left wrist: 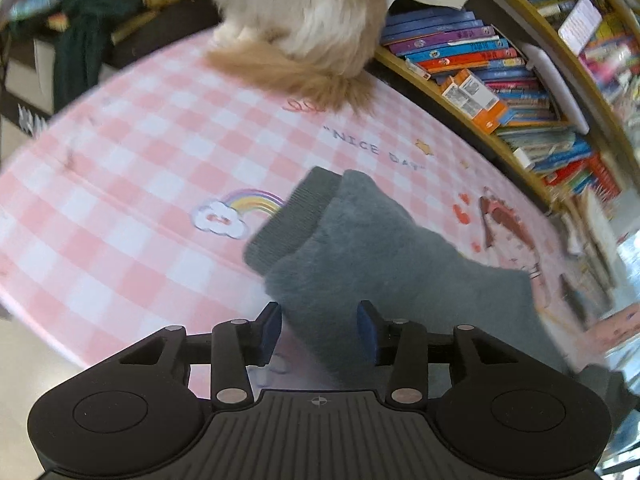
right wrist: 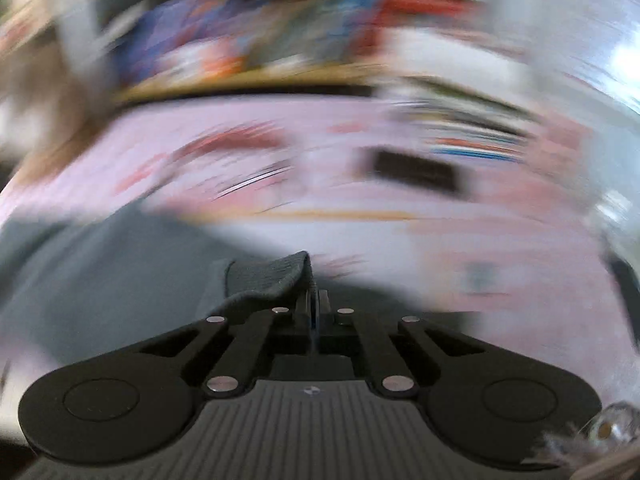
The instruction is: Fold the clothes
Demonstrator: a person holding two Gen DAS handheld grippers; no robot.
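Now: Fuzzy Grey Clothes on a Pink Mat

Right fingers [right wrist: 314, 308] pinch the ribbed cuff [right wrist: 268, 276] tight. Left fingers [left wrist: 320, 332] stand partly apart around the fluffy grey clothes [left wrist: 360, 248], which lie on the pink checked mat [left wrist: 140, 140] beside a bookshelf [left wrist: 500, 80].

A pink-and-white checked mat [left wrist: 132, 160] filled the middle of the left wrist view, printed with a rainbow and cloud [left wrist: 236, 212] and the words "NICE DAY" [left wrist: 374, 148]. A fluffy cream and tan animal [left wrist: 296, 28] sat at its top edge. Shelves of colourful books [left wrist: 488, 76] curved down the right side. A dark green cloth [left wrist: 78, 40] hung at upper left.
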